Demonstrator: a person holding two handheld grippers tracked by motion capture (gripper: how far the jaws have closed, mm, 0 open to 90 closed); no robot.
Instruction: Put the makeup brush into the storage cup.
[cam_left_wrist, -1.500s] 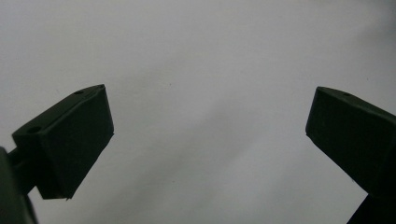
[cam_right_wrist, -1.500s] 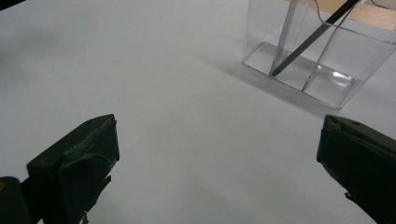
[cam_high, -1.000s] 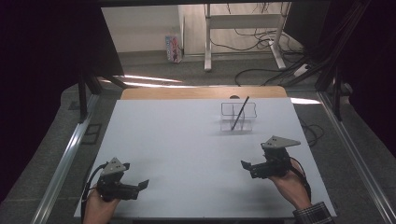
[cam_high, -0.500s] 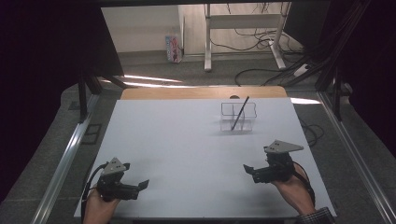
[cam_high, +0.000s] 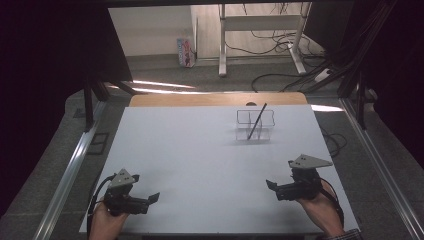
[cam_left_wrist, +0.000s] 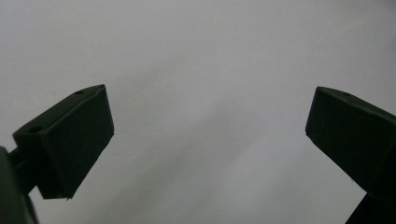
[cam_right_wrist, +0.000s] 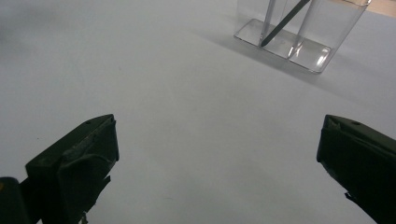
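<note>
While both claws rested near the bench's (cam_high: 210, 150) front edge — nothing held.
Left claw (cam_high: 152, 197) and right claw (cam_high: 270, 184) gaped, released; a dark pen (cam_high: 256, 121) leaned in the clear holder (cam_high: 256, 125).

Count, white table (cam_high: 200, 150): one.
Clear plastic holder (cam_high: 256, 125), far right of table: one; compartments visible: two.
Dark pen (cam_high: 257, 121) leaning tilted in holder: one.
Handheld grippers: two — left gripper (cam_high: 150, 198) near left, right gripper (cam_high: 272, 186) near right.
Hands: two.
Black jaws: two per gripper, four total.
</note>
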